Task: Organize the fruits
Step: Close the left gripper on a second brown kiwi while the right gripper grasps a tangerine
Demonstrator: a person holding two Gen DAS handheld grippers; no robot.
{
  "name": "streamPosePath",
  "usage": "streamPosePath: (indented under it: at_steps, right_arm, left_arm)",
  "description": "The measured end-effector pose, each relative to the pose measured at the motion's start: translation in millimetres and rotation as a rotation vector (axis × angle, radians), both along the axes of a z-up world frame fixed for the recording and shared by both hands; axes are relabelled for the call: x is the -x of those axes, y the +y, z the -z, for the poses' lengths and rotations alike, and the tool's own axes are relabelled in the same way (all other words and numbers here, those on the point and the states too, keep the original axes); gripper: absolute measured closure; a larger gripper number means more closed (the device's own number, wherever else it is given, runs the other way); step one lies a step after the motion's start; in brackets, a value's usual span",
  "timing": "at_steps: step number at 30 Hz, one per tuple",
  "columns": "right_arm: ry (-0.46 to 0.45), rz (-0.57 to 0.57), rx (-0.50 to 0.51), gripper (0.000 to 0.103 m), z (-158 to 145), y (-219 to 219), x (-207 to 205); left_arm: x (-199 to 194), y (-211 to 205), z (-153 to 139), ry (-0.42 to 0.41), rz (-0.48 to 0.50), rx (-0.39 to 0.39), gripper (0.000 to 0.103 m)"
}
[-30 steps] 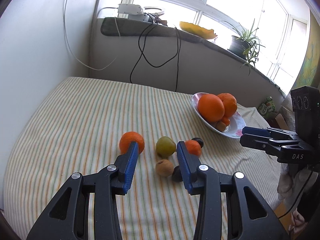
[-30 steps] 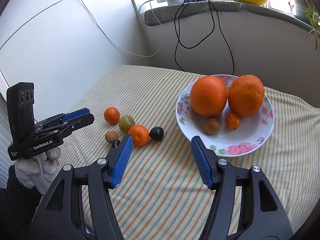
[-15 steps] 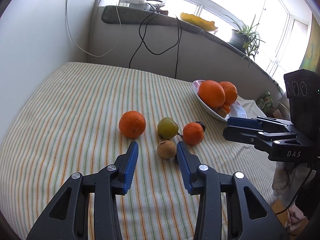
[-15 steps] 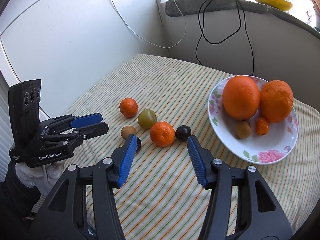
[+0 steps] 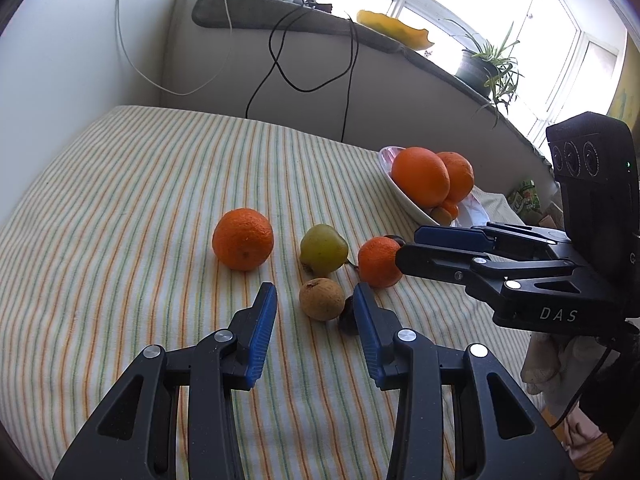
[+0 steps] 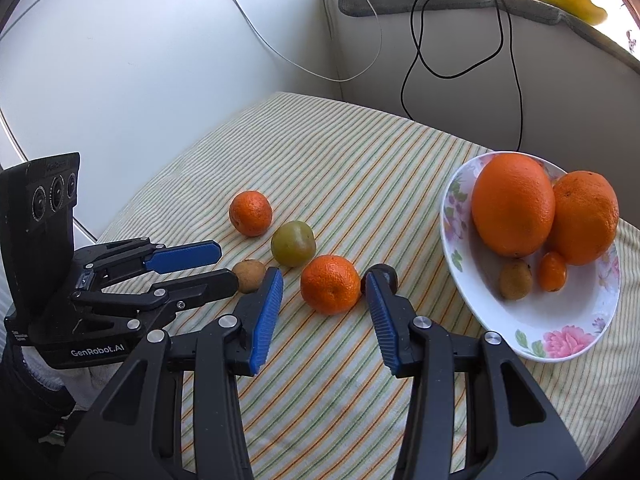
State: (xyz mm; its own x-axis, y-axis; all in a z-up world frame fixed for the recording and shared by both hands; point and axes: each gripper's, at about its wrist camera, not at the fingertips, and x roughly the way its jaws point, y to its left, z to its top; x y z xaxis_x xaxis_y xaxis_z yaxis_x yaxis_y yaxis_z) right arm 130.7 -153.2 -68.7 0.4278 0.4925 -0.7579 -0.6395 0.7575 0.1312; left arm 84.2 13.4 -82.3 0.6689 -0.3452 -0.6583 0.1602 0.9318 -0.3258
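Loose fruits lie on the striped cloth: a tangerine [image 5: 243,239] at the left, a green fruit [image 5: 323,249], a brown kiwi-like fruit [image 5: 321,299], a second tangerine [image 6: 330,284] and a dark plum [image 6: 385,273]. A flowered white bowl [image 6: 552,332] holds two big oranges [image 6: 513,204], a small brown fruit and a tiny orange one. My left gripper [image 5: 315,302] is open, its jaws just short of the brown fruit. My right gripper [image 6: 324,286] is open, its jaws on either side of the second tangerine, near it.
The cloth-covered table [image 5: 132,184] meets a white wall at the left and a low wall with hanging black cables [image 5: 280,68] at the back. A windowsill above carries a power strip, a yellow dish [image 5: 396,32] and a potted plant [image 5: 486,68].
Both grippers have moved in toward the loose fruits. The right one swung left from the bowl to the second tangerine; the left one closed in on the brown fruit. Both stayed open.
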Motion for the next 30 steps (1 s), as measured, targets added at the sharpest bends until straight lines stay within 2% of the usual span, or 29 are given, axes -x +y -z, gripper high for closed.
streamPosePath:
  at_steps: [9, 20, 24, 26, 30]
  right_arm:
    - [0.000, -0.031, 0.029, 0.059, 9, 18, -9]
    - [0.008, -0.051, 0.085, 0.059, 14, 17, -13]
    - [-0.002, -0.050, 0.104, 0.062, 15, 19, -13]
    - [-0.010, -0.054, 0.119, 0.066, 14, 20, -12]
    - [-0.011, -0.058, 0.120, 0.066, 15, 20, -12]
  left_arm:
    - [-8, -5, 3, 0.016, 0.020, -0.011, 0.067]
    - [-15, -8, 7, 0.034, 0.049, -0.014, 0.067]
    - [-15, -4, 8, 0.045, 0.052, 0.019, 0.076]
    - [-15, -5, 8, 0.044, 0.056, 0.013, 0.076]
    - [-14, -3, 9, 0.041, 0.048, 0.014, 0.078]
